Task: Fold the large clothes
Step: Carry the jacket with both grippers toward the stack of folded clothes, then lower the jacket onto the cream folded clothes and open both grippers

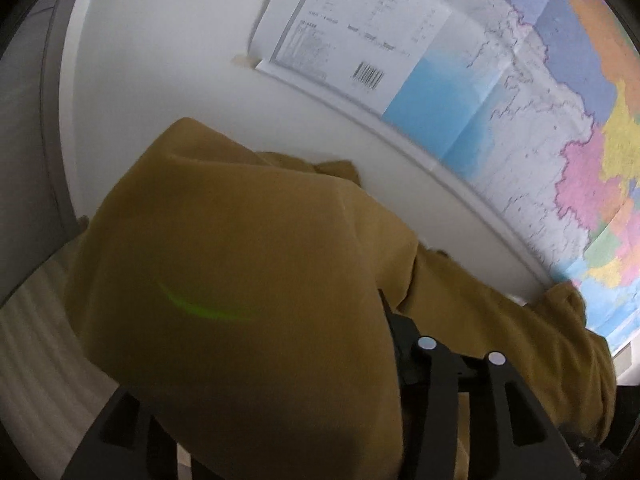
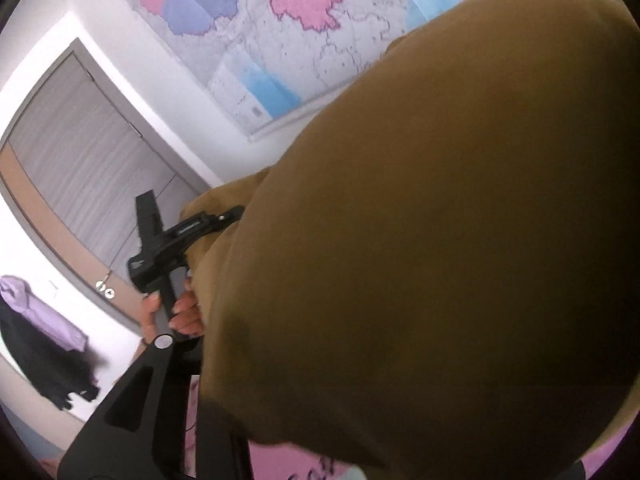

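A large mustard-brown garment [image 1: 248, 264] bulges over my left gripper [image 1: 320, 320] and hides its left finger's tip. The right finger [image 1: 496, 364] shows beside the cloth's edge, and its black pad lies against the fabric. A sleeve [image 1: 520, 320] trails off to the right. In the right wrist view the same garment [image 2: 420, 240] fills the picture and covers my right gripper [image 2: 320, 340]. Only its left finger [image 2: 162, 344] shows. The left gripper's black body [image 2: 168, 248], held by a hand [image 2: 184, 316], reaches into the cloth. Both grippers' pads are hidden, so their grip is unclear.
A coloured wall map [image 1: 540, 120] hangs on the white wall close behind the garment. A grey door [image 2: 88, 168] stands at the left, with purple and black clothes [image 2: 44, 344] hanging beside it. A pink surface [image 2: 304, 468] lies below, and a pale striped surface [image 1: 44, 344] at lower left.
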`<state>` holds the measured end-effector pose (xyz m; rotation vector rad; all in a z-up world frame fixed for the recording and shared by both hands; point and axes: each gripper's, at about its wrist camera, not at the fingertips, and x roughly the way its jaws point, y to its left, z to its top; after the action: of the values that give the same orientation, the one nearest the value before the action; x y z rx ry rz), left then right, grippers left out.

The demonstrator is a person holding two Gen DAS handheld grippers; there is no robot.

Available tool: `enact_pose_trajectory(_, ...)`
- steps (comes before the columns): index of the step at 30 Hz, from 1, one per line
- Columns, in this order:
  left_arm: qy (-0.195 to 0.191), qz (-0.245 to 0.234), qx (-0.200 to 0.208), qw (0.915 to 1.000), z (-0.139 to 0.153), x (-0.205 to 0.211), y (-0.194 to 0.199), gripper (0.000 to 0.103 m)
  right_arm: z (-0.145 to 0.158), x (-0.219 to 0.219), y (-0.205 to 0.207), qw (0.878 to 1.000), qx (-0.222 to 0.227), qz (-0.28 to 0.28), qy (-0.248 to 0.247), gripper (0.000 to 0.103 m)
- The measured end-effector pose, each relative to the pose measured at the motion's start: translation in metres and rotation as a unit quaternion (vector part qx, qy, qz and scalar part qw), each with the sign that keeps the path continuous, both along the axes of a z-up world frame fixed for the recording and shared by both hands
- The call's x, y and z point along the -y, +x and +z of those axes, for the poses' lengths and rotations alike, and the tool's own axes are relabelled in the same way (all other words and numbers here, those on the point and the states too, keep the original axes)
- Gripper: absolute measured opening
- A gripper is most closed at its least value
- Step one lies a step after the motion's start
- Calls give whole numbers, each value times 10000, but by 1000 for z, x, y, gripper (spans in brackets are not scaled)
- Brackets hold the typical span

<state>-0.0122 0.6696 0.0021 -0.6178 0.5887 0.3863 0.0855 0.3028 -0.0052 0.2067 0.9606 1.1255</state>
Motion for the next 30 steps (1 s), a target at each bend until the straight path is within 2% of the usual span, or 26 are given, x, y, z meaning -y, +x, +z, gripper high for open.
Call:
enact_pose_trajectory(3,150,131,-234,9995,-2,-7,-4,62,2,7,-1,9998,-88,129,-130,42)
enact_pose_trajectory(8,325,242,-491,9980,1,-1,-16,69,12,37,-8,9990,-280,285,-220,47)
enact_pose_trajectory(9,464,340,-600,9965,4,3,-19,69,14,39,-9,9990,-210,305,-243,49)
enact_pose_trajectory(11,734,467,-796,9930,6,10,-24,70,22,55,-13,9987,67,382,-328,61)
enact_pose_trajectory(13,867,578,-888,9906,10,16,-29,70,33,75,-19,9980,250,473,-346,64)
enact_pose_trajectory(15,790,670,-889,9906,12,18,-38,70,49,87,-23,9969,506,528,-284,58)
enact_pose_trajectory(17,826,782,-832,9900,18,23,-52,70,67,98,-25,9947,890,493,-174,36)
enact_pose_trajectory(19,916,909,-784,9885,25,29,-65,70,74,102,-27,9916,1260,251,-115,33)
enact_pose_trajectory(22,1027,1094,-254,9884,42,39,-88,70,80,85,-11,9876,1558,-100,-158,33)
enact_pose_trajectory(24,970,1020,166,9899,51,53,-106,70,69,74,-4,9818,1796,-342,-513,33)
enact_pose_trajectory(26,861,650,367,9935,54,66,-108,71,35,60,15,9825,1555,-348,-964,31)
enact_pose_trajectory(29,830,-28,343,9960,44,96,-95,72,-10,51,27,9817,1126,-213,-1521,30)
enact_pose_trajectory(30,787,-307,243,9961,34,110,-85,72,-19,51,29,9824,1040,-226,-1534,31)
